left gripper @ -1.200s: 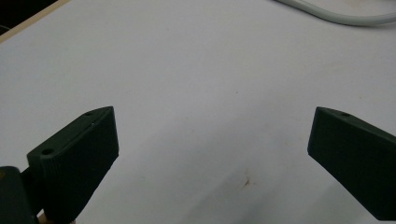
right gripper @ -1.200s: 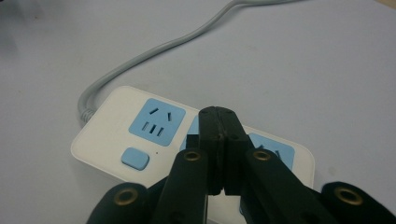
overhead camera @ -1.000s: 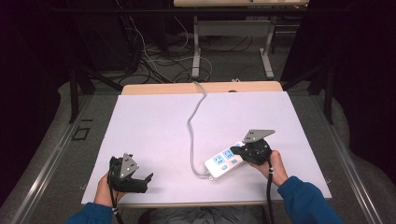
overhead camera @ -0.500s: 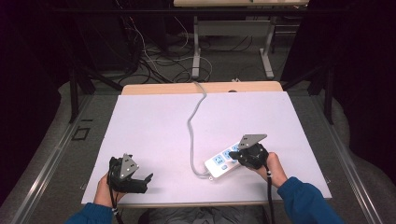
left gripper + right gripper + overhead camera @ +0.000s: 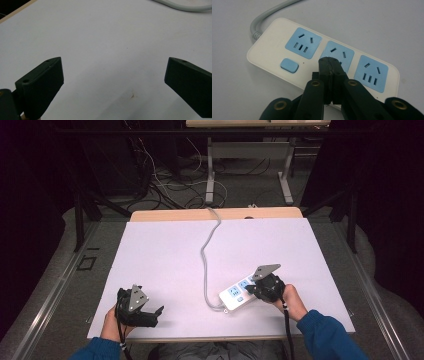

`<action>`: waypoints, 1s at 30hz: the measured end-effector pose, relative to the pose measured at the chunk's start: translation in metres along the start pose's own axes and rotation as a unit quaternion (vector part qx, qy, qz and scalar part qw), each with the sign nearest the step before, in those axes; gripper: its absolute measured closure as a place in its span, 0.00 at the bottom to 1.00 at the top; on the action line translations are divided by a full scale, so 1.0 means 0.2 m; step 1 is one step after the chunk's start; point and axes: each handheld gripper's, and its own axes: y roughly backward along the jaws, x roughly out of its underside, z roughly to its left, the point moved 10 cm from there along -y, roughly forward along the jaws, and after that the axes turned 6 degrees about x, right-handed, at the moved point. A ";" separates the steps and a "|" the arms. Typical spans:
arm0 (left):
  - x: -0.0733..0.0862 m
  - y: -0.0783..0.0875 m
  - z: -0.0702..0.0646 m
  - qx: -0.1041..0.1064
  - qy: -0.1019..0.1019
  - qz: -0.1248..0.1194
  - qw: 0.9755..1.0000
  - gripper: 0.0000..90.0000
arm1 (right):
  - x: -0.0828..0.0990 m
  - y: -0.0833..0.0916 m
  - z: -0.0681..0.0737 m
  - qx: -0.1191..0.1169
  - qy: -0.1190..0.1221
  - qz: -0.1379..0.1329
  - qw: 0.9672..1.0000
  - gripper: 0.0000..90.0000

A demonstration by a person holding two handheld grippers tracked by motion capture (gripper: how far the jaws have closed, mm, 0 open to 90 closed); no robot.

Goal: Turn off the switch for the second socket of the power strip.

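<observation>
A white power strip [image 5: 240,293] is lying near the front right of the white counter [image 5: 165,255], its grey cord [image 5: 205,265] snaking back over the far edge. The right hand-held gripper [image 5: 329,65] is hovering just over the strip's middle blue socket [image 5: 339,55], jaws pressed together and holding nothing. The left hand-held gripper [image 5: 155,312] is sitting well apart at the front left, jaws spread wide over bare counter, empty. Cables [image 5: 165,180] are littering the floor beyond.
</observation>
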 end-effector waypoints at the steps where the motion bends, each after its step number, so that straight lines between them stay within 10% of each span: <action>1: 0.00 0.00 0.00 0.001 0.002 -0.001 1.000 0.02 | 0.00 0.00 0.00 0.000 0.000 0.000 1.000 1.00; 30: 0.00 0.00 0.00 -0.001 -0.001 0.001 1.000 0.02 | 0.02 0.00 0.00 -0.002 -0.022 0.008 1.000 1.00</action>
